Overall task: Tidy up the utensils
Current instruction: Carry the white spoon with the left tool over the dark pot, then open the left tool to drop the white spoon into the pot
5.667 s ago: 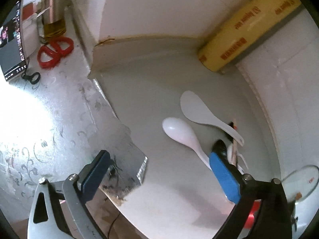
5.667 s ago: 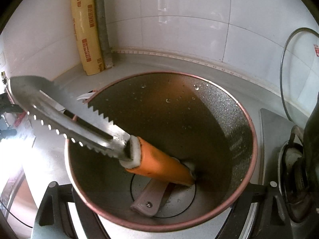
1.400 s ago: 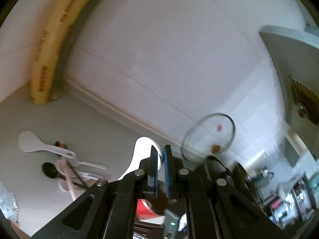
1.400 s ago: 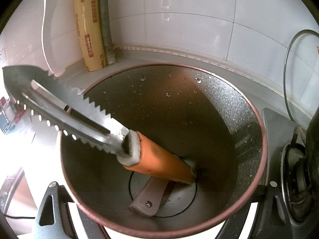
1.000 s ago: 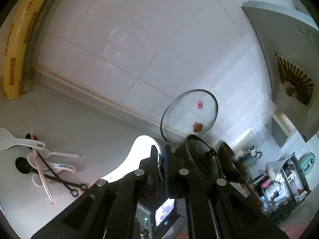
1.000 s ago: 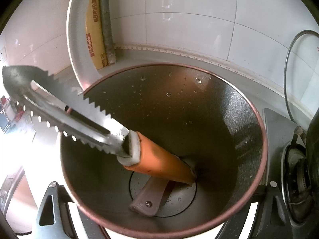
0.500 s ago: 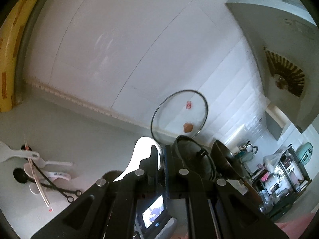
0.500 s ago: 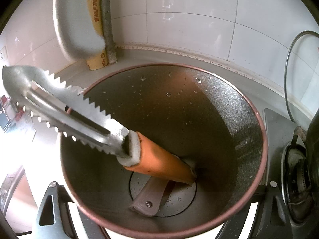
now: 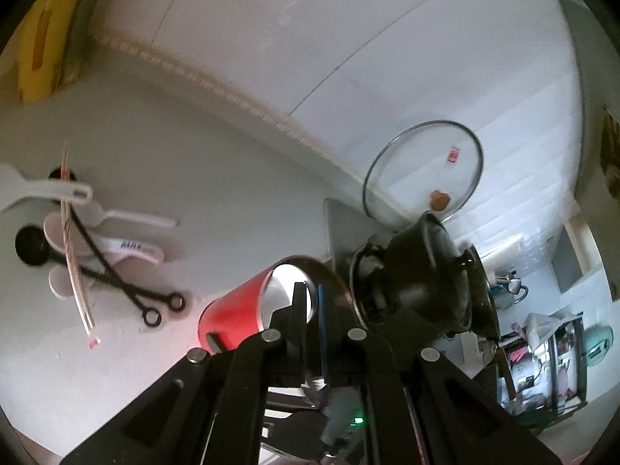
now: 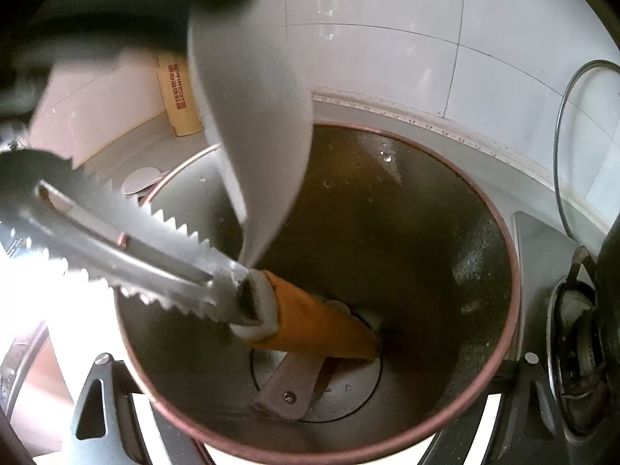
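My left gripper (image 9: 311,302) is shut on a white spoon, held by its handle above the red utensil pot (image 9: 236,316). In the right wrist view the white spoon (image 10: 252,116) hangs bowl-up with its handle tip dipping into the pot (image 10: 500,232). Inside the pot lie orange-handled metal tongs (image 10: 162,255) and a brown-handled utensil (image 10: 290,387). My right gripper's fingers (image 10: 97,407) flank the pot; their tips are hidden. Several white spoons (image 9: 116,248) and black utensils (image 9: 112,267) lie on the counter at left.
A glass lid (image 9: 424,170) leans on the tiled wall. A black pot (image 9: 422,271) sits on the stove beside the red pot. A yellow wrap roll (image 10: 180,93) stands in the corner.
My left gripper tilted down and moved over the red pot. The white spoon swung from the upper left to the middle, and its handle now reaches into the pot.
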`<state>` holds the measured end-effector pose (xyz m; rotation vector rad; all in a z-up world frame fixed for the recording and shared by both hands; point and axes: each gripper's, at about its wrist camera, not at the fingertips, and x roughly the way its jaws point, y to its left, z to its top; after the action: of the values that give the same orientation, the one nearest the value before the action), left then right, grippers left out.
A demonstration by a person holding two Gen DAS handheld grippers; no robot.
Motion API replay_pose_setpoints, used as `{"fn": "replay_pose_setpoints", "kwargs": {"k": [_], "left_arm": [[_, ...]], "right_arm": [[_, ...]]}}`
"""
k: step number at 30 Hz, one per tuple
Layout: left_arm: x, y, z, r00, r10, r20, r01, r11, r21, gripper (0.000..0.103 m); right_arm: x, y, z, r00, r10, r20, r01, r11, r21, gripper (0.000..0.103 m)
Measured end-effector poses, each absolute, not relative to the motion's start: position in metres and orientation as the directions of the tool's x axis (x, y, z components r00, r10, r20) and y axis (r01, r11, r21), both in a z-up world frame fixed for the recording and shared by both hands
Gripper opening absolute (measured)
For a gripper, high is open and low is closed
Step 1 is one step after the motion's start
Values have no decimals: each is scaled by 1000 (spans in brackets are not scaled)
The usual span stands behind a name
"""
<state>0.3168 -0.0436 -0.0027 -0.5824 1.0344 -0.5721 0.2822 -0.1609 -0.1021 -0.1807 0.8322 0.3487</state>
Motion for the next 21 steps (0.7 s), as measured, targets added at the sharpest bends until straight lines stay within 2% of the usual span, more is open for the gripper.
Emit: {"fn": "replay_pose_setpoints", "kwargs": {"k": [10, 17, 19, 21], "left_arm": [[315, -29, -5, 410, -672, -616, 122, 710, -693, 5], [313, -11, -3, 460, -604, -651, 79, 758, -647, 5], [312, -3, -2, 478, -581, -659, 61, 770, -635, 6], [310, 5, -1, 495, -556, -667, 43, 783, -621, 14]], "right_arm": [[283, -160, -103, 621, 232, -749, -373, 928, -22, 90], [284, -162, -103, 621, 233, -748, -371, 928, -19, 90], [284, -161, -104, 622, 232, -748, -371, 928, -21, 90], [283, -161, -104, 623, 230, -747, -369, 929, -22, 90]]}}
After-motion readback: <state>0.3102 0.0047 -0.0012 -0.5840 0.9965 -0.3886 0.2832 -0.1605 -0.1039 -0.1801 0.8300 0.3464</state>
